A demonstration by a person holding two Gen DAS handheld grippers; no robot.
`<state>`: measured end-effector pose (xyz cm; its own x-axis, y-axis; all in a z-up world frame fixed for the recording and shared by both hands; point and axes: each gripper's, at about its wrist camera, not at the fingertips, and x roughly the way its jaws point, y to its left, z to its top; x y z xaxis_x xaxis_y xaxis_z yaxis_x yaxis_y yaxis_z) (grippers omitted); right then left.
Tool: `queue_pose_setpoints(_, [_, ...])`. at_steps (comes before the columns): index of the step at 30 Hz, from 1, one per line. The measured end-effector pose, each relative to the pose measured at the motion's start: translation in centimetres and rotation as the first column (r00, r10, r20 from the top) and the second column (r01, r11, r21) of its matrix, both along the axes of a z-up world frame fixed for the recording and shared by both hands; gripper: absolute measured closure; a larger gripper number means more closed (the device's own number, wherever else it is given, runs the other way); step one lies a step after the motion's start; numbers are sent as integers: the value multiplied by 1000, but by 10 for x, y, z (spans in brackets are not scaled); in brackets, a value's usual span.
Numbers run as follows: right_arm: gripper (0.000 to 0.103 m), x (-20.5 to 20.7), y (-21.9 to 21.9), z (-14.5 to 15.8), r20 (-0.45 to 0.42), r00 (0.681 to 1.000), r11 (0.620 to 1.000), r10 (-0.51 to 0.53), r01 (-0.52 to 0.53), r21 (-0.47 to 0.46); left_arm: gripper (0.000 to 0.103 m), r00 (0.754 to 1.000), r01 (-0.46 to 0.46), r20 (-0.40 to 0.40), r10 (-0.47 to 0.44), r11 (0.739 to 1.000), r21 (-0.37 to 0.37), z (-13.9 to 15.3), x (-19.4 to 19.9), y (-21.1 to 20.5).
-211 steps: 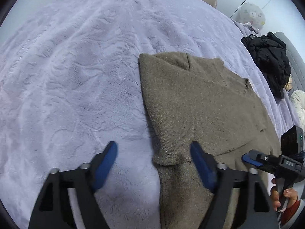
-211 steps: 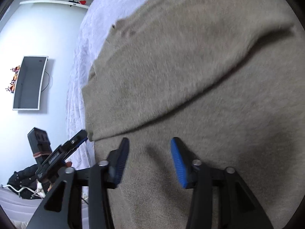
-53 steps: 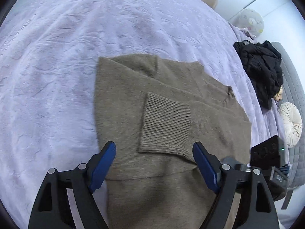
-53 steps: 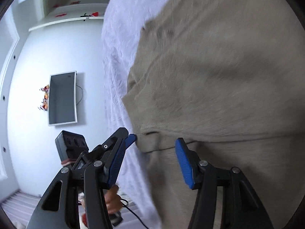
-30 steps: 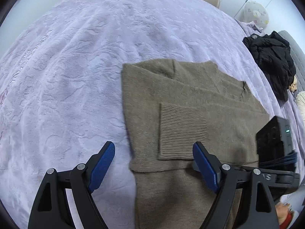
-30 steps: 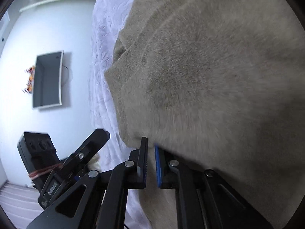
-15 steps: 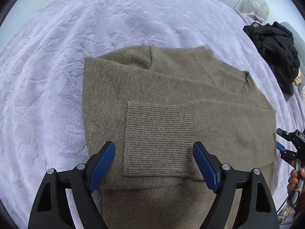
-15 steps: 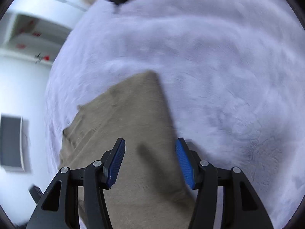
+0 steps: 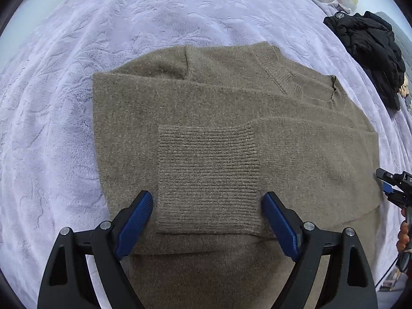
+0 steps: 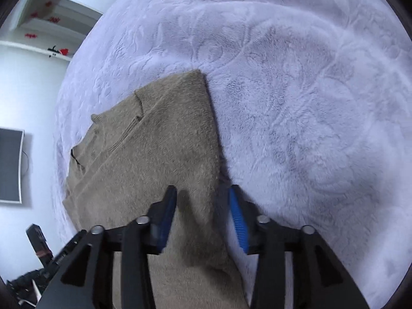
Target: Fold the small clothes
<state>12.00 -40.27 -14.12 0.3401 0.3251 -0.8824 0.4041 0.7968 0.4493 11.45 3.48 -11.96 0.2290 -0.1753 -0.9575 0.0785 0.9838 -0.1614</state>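
The left claw (image 9: 207, 221) is spread wide over the sweater's (image 9: 180, 108) ribbed cuff (image 9: 207, 177) at frame centre. The right claw (image 10: 203, 216) is spread, straddling the sweater's edge on the bed (image 10: 309, 90).

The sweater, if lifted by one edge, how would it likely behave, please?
The sweater would probably droop, since it lies limp in soft folds. Its folded sleeve cuff may slide off. The fuzzy knit should grip the blanket, so pushing likely bunches it.

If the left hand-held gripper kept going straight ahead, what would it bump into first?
Most likely the ribbed cuff of the brown sweater, lying between the open left hand-held gripper fingers, though depth is hard to judge.
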Motion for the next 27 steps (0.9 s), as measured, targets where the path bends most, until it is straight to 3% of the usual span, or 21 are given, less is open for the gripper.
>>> queue_pose_setpoints(3, [50, -4, 3, 19, 49, 998, 999, 27, -26, -20, 15, 997, -31, 67, 37, 997, -76, 29, 5, 24])
queue_pose_setpoints(6, [43, 5, 0, 21, 58, 998, 999, 39, -36, -37, 15, 992, -75, 87, 87, 989, -129, 38, 21, 56])
queue_pose_setpoints(10, [43, 12, -21, -10, -4, 1000, 994, -10, 10, 107, 16, 991, -124, 31, 130, 981, -151, 15, 48, 85])
queue_pose_setpoints(14, [45, 11, -19, -21, 5, 999, 986, -39, 38, 161, 56, 989, -149, -6, 150, 982, -118, -5, 61, 89])
queue_pose_setpoints(16, [91, 15, -14, -18, 9, 1000, 984, -5, 4, 178, 69, 985, -171, 11, 174, 978, -115, -3, 61, 93])
queue_pose_setpoints(17, [91, 18, -9, -14, 19, 1000, 986, 12, -15, 167, 72, 983, -177, 19, 180, 979, -104, -3, 61, 96])
queue_pose_setpoints(21, [90, 25, -4, -20, -5, 997, 992, 71, -70, 102, 72, 986, -162, 33, 165, 983, -83, -6, 60, 97])
queue_pose_setpoints(23, [87, 23, -5, -23, -1, 999, 994, 45, -45, 103, 71, 988, -148, 42, 150, 988, -45, -2, 54, 91])
queue_pose_setpoints(24, [79, 20, -5, -22, 4, 999, 995, 33, -33, 92, 70, 990, -135, 46, 136, 991, -24, 1, 52, 86])
queue_pose_setpoints(25, [74, 18, -3, -19, 10, 1000, 997, 21, -21, 78, 63, 991, -124, 55, 124, 992, -8, 4, 50, 83])
queue_pose_setpoints(26, [71, 16, -2, -17, 10, 1000, 997, 15, -16, 69, 40, 992, -113, 62, 113, 994, -10, 6, 47, 80])
queue_pose_setpoints(27, [63, 15, 1, -15, 4, 1000, 998, 12, -12, 59, 25, 991, -104, 76, 106, 994, -25, 10, 42, 78])
